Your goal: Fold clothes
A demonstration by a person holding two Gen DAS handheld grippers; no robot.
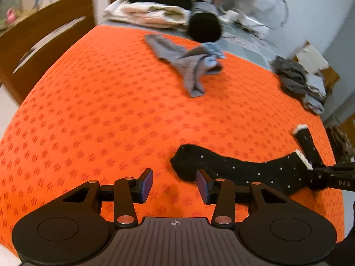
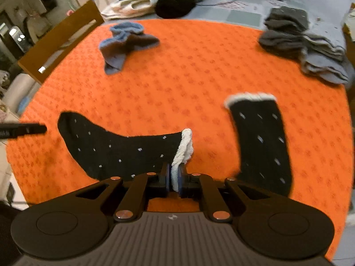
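A black dotted sock (image 2: 115, 149) with a white cuff lies flat on the orange cloth (image 2: 188, 77); it also shows in the left wrist view (image 1: 239, 169). My right gripper (image 2: 174, 177) is shut on its white cuff (image 2: 184, 148). Its mate, a second black dotted sock (image 2: 264, 141), lies to the right, also seen in the left wrist view (image 1: 307, 144). My left gripper (image 1: 174, 185) is open and empty, just in front of the first sock's toe. A grey-blue sock pair (image 1: 188, 64) lies crumpled farther back.
A stack of folded grey socks (image 2: 306, 42) sits at the far right edge of the cloth. Folded towels (image 2: 131, 5) and a black roll (image 2: 175, 2) lie behind the cloth. A wooden chair (image 1: 42, 42) stands at the left.
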